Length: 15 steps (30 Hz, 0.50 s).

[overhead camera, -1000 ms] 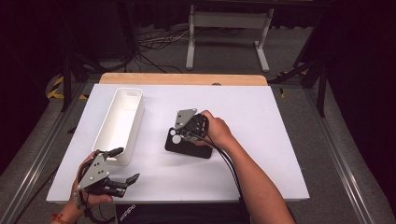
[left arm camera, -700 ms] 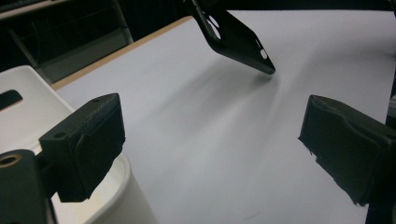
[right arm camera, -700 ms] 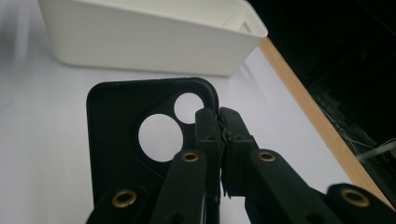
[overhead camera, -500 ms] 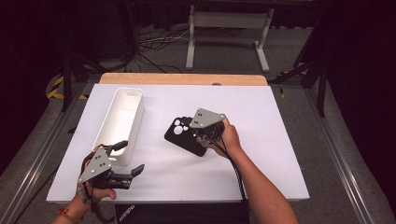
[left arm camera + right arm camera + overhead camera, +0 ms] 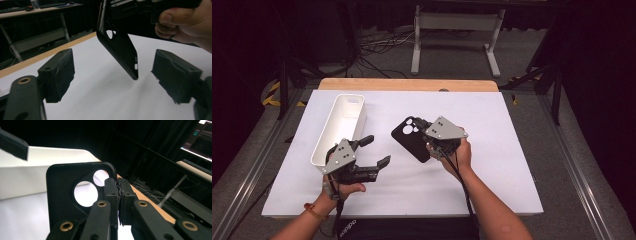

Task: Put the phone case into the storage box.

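Right claw [image 5: 428,131] is clamped on the edge of a black phone case [image 5: 411,137], its two jaws pressed together on the rim beside the camera cut-outs, as the right gripper view shows [image 5: 117,195]. Case is lifted off the white table [image 5: 512,150] and hangs tilted, camera end up near the claw, lower corner pointing down toward the table top; in the left gripper view it hangs free in the air [image 5: 120,47] with its shadow on the surface below. Right hand [image 5: 457,152] grips the tool from the person's side of the table. Left claw [image 5: 373,152] sits low at the near left, aimed toward the case, jaws spread with nothing between the pads; the jaws have just been closing somewhat, and the case stands beyond them, apart from both pads [image 5: 58,72]. Left hand [image 5: 343,186] holds that tool just off the near end of a long white tray [image 5: 324,145], which lies lengthwise along the left part of the table. Wooden strip [image 5: 407,84] runs along the far table edge. Cable [image 5: 464,192] trails from the right tool back over the forearm.
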{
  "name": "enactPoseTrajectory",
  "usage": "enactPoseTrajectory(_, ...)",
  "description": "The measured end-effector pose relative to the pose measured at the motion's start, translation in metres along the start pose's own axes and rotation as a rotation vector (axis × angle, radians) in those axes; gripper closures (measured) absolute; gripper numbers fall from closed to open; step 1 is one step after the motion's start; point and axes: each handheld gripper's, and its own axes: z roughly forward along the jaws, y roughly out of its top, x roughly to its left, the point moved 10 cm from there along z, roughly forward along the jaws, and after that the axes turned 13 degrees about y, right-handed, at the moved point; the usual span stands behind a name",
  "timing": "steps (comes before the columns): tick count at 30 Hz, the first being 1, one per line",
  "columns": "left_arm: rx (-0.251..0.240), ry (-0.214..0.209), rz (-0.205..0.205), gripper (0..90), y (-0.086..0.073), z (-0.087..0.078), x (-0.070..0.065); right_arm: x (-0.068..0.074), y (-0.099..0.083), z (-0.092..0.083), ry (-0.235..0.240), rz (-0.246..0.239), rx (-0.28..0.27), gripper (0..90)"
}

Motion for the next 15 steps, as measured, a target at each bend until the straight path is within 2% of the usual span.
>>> enactPoseTrajectory(1, 0.001, 0.010, -0.011, 24.3, 0.002, 0.006, -0.001, 0.000, -0.001, 0.000, -0.007, 0.008, -0.005, 87.9)
enactPoseTrajectory(2, 0.011, 0.005, -0.019, 27.3, 0.002, 0.008, -0.002, 0.000, -0.002, -0.001, -0.017, 0.017, -0.015, 87.9)
enactPoseTrajectory(3, 0.015, -0.006, -0.045, 29.7, 0.003, 0.014, -0.004, 0.000, -0.003, -0.001, -0.023, 0.021, -0.020, 87.9)
enactPoseTrajectory(8, 0.013, 0.001, -0.074, 45.0, 0.007, 0.031, -0.009, 0.001, -0.003, -0.005, -0.064, 0.040, -0.054, 87.9)
enactPoseTrajectory(12, 0.000, 0.010, -0.102, 62.6, 0.011, 0.037, -0.009, 0.001, 0.000, -0.013, -0.117, 0.037, -0.088, 87.9)
enactPoseTrajectory(15, -0.014, 0.037, -0.106, 68.7, 0.015, 0.040, -0.007, 0.002, 0.002, -0.017, -0.129, 0.041, -0.112, 87.9)
